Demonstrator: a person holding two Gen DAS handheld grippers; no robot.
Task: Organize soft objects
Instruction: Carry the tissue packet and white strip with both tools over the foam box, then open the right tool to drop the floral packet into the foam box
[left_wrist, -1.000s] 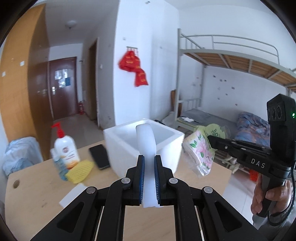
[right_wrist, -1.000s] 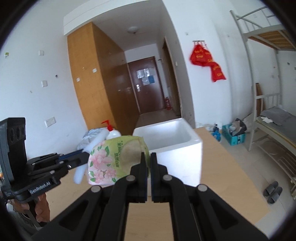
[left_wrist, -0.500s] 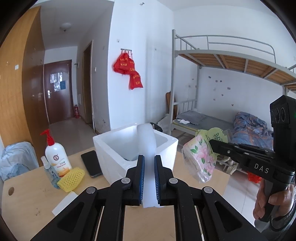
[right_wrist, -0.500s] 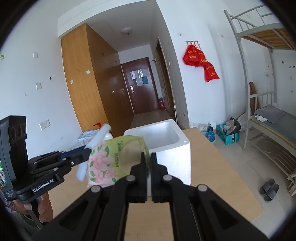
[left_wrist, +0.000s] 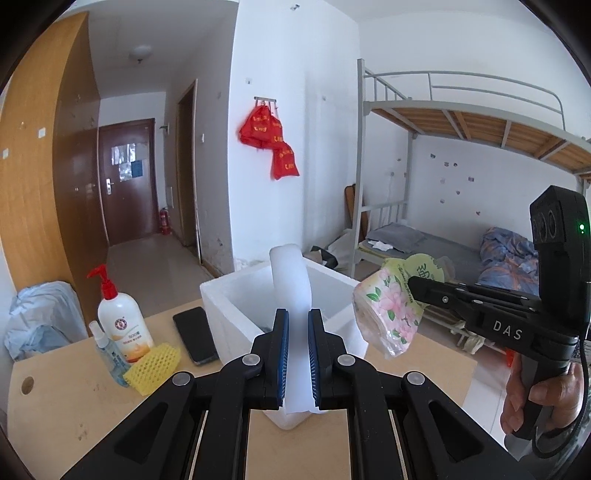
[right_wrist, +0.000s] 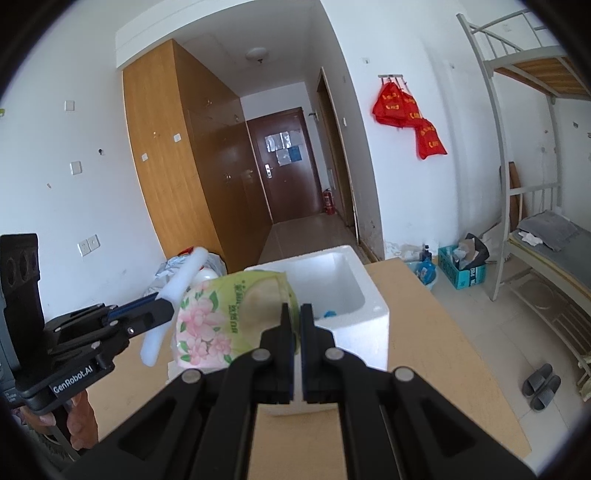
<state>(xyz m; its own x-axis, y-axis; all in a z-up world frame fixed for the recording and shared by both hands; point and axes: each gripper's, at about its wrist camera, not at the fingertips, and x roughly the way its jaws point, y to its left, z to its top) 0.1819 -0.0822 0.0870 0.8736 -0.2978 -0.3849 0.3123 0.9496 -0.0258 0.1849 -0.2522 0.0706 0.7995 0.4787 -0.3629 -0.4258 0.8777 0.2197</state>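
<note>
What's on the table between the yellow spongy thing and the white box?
A black phone lies flat between the yellow mesh sponge and the white foam box, as the left wrist view shows.

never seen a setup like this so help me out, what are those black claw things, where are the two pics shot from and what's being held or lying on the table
No robot here: a person carries two handheld black grippers, each with a fisheye camera looking along its fingers. In the left camera's picture, the left gripper clamps a white foam strip. In the right camera's picture, the right gripper pinches a flowered tissue pack. Each gripper also shows in the other's view. On the wooden table stand a white foam box, a pump bottle, a small spray bottle, a yellow sponge and a phone.
</note>
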